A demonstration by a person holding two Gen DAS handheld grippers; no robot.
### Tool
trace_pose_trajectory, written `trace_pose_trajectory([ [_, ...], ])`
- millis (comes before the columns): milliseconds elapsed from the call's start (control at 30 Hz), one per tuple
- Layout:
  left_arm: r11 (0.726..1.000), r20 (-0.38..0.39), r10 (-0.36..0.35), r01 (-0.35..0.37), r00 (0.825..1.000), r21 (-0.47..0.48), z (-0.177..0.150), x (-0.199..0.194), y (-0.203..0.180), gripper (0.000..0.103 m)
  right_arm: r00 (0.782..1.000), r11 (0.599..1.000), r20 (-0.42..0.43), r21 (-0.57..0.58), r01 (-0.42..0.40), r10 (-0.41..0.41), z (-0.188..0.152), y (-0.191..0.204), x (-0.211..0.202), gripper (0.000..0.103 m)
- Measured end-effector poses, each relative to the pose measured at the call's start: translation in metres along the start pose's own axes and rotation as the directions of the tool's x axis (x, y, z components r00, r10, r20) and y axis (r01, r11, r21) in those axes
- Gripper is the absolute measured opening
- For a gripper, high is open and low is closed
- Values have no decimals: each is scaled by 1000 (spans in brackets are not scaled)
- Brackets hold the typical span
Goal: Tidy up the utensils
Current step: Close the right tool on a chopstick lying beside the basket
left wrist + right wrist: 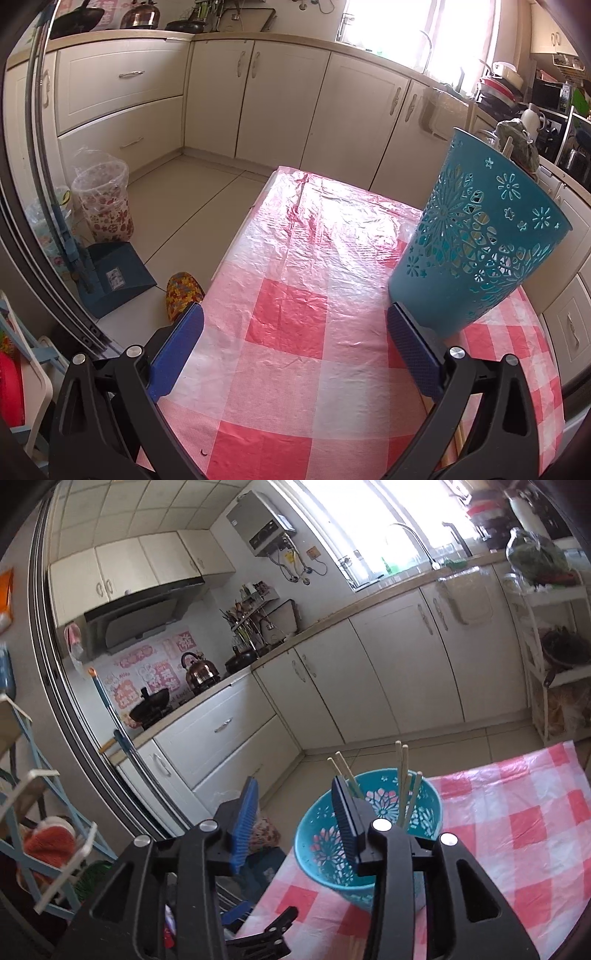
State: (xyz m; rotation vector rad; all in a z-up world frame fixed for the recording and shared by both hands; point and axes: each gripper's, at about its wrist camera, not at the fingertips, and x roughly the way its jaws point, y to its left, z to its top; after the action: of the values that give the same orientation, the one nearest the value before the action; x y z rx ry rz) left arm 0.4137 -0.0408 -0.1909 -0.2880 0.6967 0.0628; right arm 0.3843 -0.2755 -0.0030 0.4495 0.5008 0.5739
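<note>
A teal cut-out plastic holder (373, 834) stands on the red-and-white checked tablecloth (517, 812) near the table's left edge. Several pale wooden chopsticks (403, 775) stand in it and lean on its rim. My right gripper (294, 786) hangs open just above and left of the holder, with nothing between its blue pads (243, 823). Its right finger overlaps the holder's near rim. In the left wrist view the same holder (476, 236) rises at the right, beside the right finger of my open, empty left gripper (295, 332), which is low over the cloth (288, 295).
Off the table's left edge, on the floor, are a bag-lined patterned bin (103, 199), a blue dustpan (118, 280) and a patterned slipper (183, 291). Cream cabinets (280, 96) run behind. A white rack (554, 672) stands at the right.
</note>
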Motion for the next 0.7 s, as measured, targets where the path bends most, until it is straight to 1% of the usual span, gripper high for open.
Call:
trace_pose_trajectory([
  [33,1000,-1,1,-1,1000,0,0,0,0,95,1000,999,-4,38,-11,11,-2,-4,-4,50],
  [100,1000,-1,4,-4,1000,0,0,0,0,95,1000,995,-8,94,-28,28,-7,-11,-11,53],
  [167,1000,-3,7,-7,1000,0,0,1,0,95,1000,993,-20,121,-13,15,-13,-16,-18,63],
  [300,1000,-5,11,-11,1000,0,0,2,-1,95,997,993,-55,110,52,-46,-29,-22,-29,72],
  [367,1000,-6,14,-14,1000,1,0,2,-1,95,990,990,-93,81,111,-104,-42,-25,-33,73],
  [400,1000,-7,15,-15,1000,1,0,2,-2,95,983,987,-118,52,150,-143,-50,-25,-33,73],
  [433,1000,-7,16,-16,1000,1,-1,2,-2,95,973,982,-146,22,186,-181,-59,-26,-33,73],
  [500,1000,-7,17,-17,1000,0,-1,2,-2,95,944,968,-215,-45,247,-251,-81,-28,-29,73],
  [600,1000,-7,16,-16,1000,1,-1,2,-2,95,889,938,-304,-149,312,-344,-116,-31,-19,72],
  [667,1000,-7,15,-15,1000,1,-1,2,-2,95,853,920,-350,-212,330,-387,-135,-32,-10,59],
  [700,1000,-7,15,-15,1000,2,-1,2,-2,95,839,913,-367,-234,335,-402,-142,-33,-6,56],
])
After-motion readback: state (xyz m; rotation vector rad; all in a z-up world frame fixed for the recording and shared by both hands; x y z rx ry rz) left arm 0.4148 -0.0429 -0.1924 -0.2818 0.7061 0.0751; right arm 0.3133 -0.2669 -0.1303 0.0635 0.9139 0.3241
